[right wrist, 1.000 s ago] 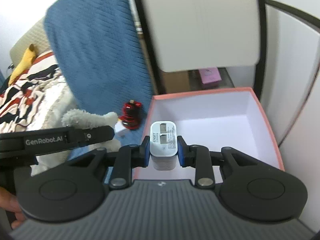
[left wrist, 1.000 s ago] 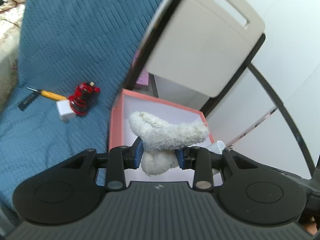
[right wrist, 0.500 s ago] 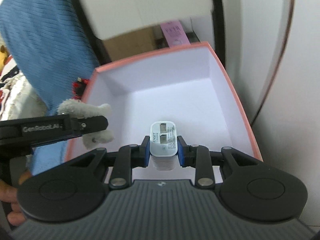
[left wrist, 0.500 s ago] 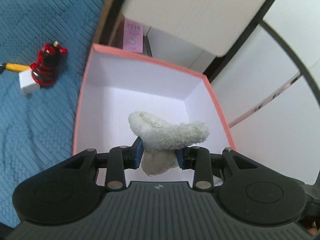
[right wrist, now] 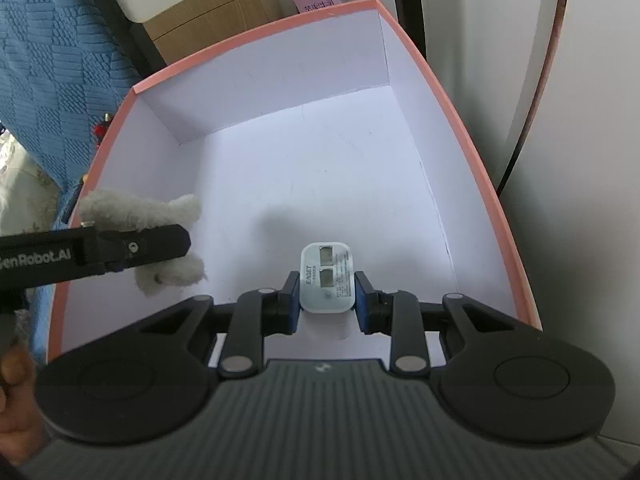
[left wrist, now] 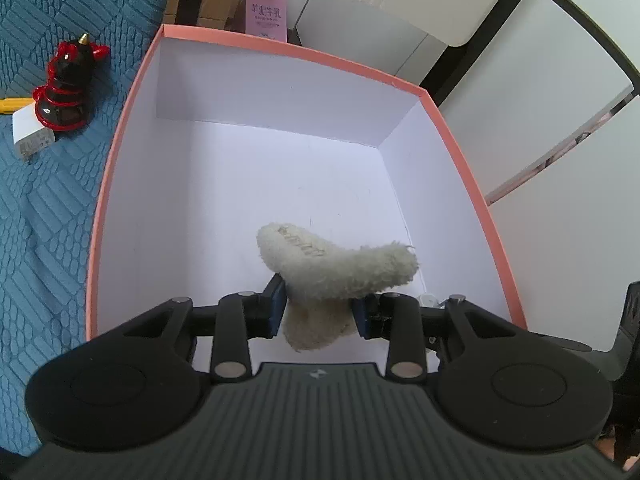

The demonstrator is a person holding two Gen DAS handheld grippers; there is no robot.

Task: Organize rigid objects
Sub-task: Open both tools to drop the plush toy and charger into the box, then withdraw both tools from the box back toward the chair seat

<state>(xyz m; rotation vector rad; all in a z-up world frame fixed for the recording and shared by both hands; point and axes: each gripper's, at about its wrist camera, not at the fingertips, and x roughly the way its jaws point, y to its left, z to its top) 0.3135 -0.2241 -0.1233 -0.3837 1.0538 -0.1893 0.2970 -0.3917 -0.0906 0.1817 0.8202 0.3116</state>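
A pink box [left wrist: 120,136] with a white inside lies open below both grippers; it also shows in the right wrist view [right wrist: 472,160]. My left gripper [left wrist: 318,312] is shut on a fluffy white plush toy [left wrist: 336,260] and holds it over the box's near side. My right gripper [right wrist: 327,300] is shut on a white plug adapter [right wrist: 327,276] and holds it inside the box above the floor. The left gripper and the plush toy [right wrist: 160,216] show at the left of the right wrist view.
On the blue quilted cover [left wrist: 40,200] left of the box lie a red and black figurine [left wrist: 66,88], a white charger [left wrist: 30,136] and a yellow handle [left wrist: 10,105]. A pink carton [left wrist: 266,14] stands behind the box. White panels [left wrist: 540,92] stand to the right.
Both grippers have moved forward and down over the box, which now fills both views. Each still holds its object.
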